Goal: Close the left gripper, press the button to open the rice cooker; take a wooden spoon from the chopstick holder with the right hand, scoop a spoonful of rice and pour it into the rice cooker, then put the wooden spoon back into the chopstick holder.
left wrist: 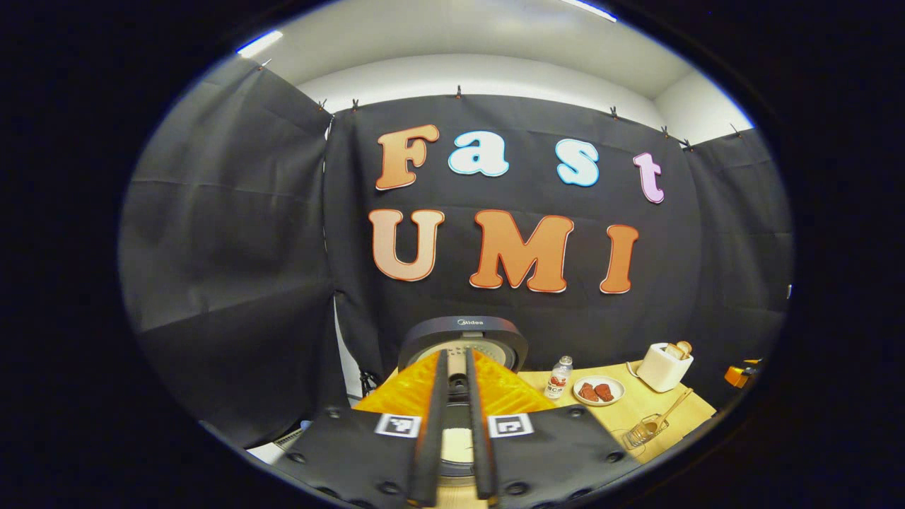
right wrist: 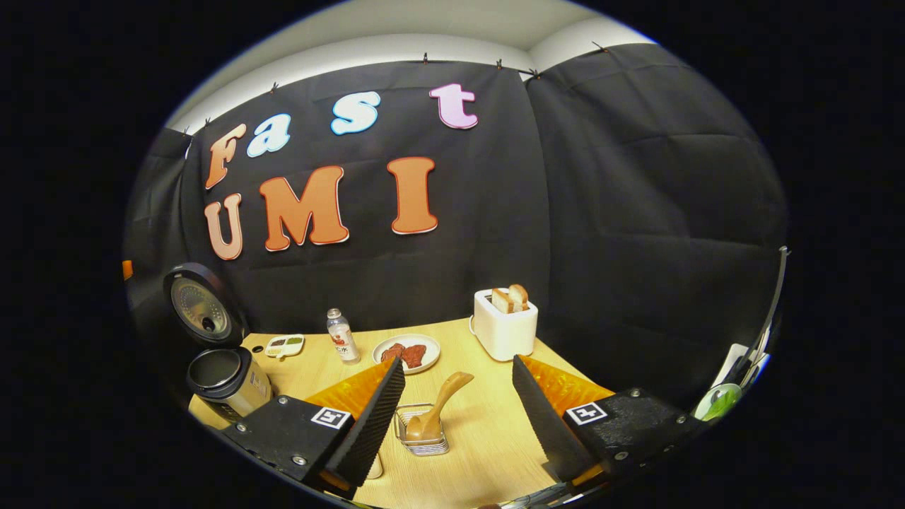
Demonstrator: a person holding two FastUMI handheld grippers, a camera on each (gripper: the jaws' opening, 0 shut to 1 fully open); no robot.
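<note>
The rice cooker (left wrist: 463,332) stands straight ahead in the left gripper view with its lid up, and my left gripper (left wrist: 457,353) is shut just in front of it, above the open pot. In the right gripper view the cooker (right wrist: 226,382) sits at the table's left edge, lid (right wrist: 198,304) raised. A wooden spoon (right wrist: 442,403) leans in the wire chopstick holder (right wrist: 422,435) near the front of the table. My right gripper (right wrist: 458,366) hangs open above and just behind it, holding nothing. The holder (left wrist: 640,433) and spoon (left wrist: 668,413) also appear to the left gripper's right.
A white toaster (right wrist: 503,325) with bread stands at the back right. A plate (right wrist: 406,352) of red-brown food, a small bottle (right wrist: 342,336) and a little sauce dish (right wrist: 284,345) line the back of the wooden table (right wrist: 481,438). A pale object (right wrist: 375,466) hides partly under a finger.
</note>
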